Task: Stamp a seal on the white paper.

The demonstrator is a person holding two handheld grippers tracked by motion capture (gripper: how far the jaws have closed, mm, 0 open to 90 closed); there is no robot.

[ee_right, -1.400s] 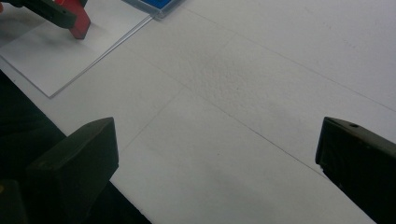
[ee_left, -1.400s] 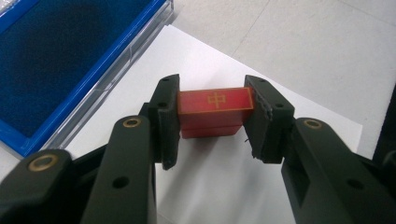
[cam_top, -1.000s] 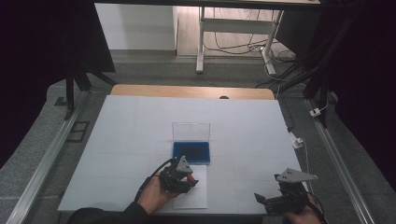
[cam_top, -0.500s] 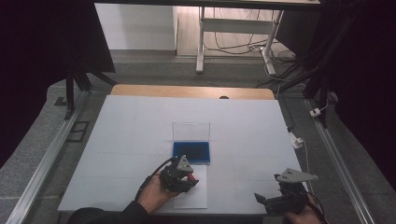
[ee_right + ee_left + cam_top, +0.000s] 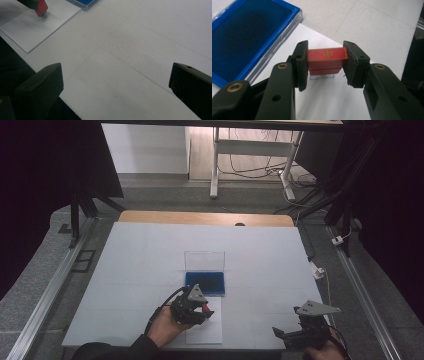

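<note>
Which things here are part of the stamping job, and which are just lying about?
In the job:
- red stamp, clamped in the left gripper and standing on the sheet
- white paper sheet with small printed boxes under the stamp
- blue ink pad case, lid raised, beside the sheet

Lying about:
- right gripper, jaws apart over bare table
- white plug and cable at the table's right edge

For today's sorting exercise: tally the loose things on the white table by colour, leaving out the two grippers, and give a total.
Red: 1, the stamp block between the left gripper's jaws
Blue: 1, the ink pad case with its clear lid up
White: 1, the paper sheet under the stamp
Total: 3
</note>
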